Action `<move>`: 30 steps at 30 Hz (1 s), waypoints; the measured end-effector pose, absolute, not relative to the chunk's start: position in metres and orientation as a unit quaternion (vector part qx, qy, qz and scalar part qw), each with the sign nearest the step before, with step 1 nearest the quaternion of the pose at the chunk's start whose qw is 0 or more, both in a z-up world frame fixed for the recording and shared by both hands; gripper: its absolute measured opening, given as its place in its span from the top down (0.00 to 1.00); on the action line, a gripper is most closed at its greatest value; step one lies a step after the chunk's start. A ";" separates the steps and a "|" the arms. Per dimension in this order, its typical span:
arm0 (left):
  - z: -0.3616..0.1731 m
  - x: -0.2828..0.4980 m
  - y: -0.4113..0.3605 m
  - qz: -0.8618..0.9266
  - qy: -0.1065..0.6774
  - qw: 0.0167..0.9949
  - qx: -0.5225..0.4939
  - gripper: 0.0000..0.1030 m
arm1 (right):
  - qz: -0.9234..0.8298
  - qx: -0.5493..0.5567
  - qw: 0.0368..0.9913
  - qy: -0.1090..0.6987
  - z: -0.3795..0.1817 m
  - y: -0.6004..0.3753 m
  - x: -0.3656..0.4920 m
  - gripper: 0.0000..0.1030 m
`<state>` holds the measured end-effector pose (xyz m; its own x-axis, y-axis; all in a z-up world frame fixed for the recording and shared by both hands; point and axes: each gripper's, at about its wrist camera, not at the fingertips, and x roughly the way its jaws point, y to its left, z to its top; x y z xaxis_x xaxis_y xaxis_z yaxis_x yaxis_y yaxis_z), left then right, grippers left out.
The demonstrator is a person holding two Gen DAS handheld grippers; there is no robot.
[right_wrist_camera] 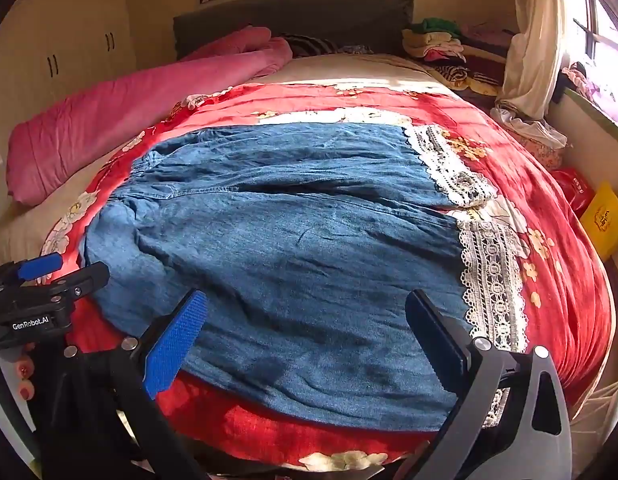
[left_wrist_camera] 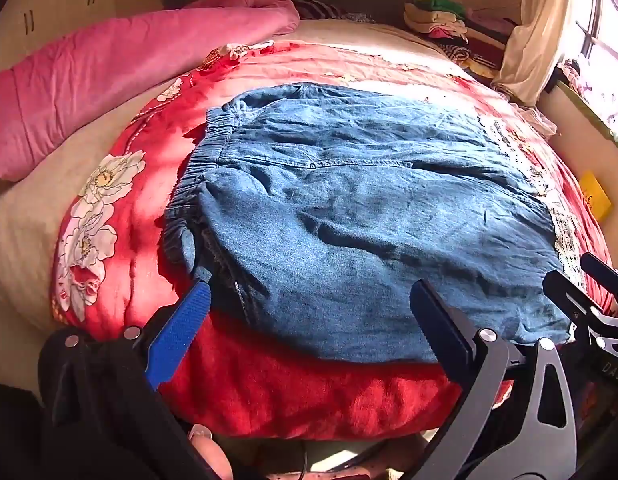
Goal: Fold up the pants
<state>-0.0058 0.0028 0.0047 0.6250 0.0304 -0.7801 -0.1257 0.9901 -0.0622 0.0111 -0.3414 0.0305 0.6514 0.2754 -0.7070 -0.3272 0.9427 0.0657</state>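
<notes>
Both pairs of fingers stand as wide apart as they go and hold nothing. On the left gripper, the blue finger has its tip right at the pants' gathered waistband, at the near corner; whether it touches the cloth I cannot tell. The right gripper hangs over the near edge of the pants, toward the lace hem, with the fingers clear of the denim.

The pants lie spread flat on the red flowered quilt of the bed, waistband to the left, lace-trimmed leg ends to the right, one leg nearer and one farther.

The step in hand looks like taking hold of the near edge to start a fold. To do it well, each gripper should probably pinch both layers of denim at its own end of the pants, one by the waistband and one by the hem, without catching the quilt beneath, then lift evenly so that the near leg lands square on the far one.
</notes>
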 end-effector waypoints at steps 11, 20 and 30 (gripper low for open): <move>0.010 -0.003 0.002 0.045 0.426 0.902 -0.045 0.09 | 0.167 -0.040 0.911 0.376 0.035 -0.342 0.010 0.04; 0.011 -0.002 0.002 0.044 0.425 0.903 -0.047 0.09 | 0.169 -0.046 0.912 0.370 0.039 -0.338 0.009 0.04; 0.013 -0.003 0.001 0.043 0.421 0.905 -0.047 0.09 | 0.171 -0.048 0.913 0.368 0.041 -0.336 0.007 0.04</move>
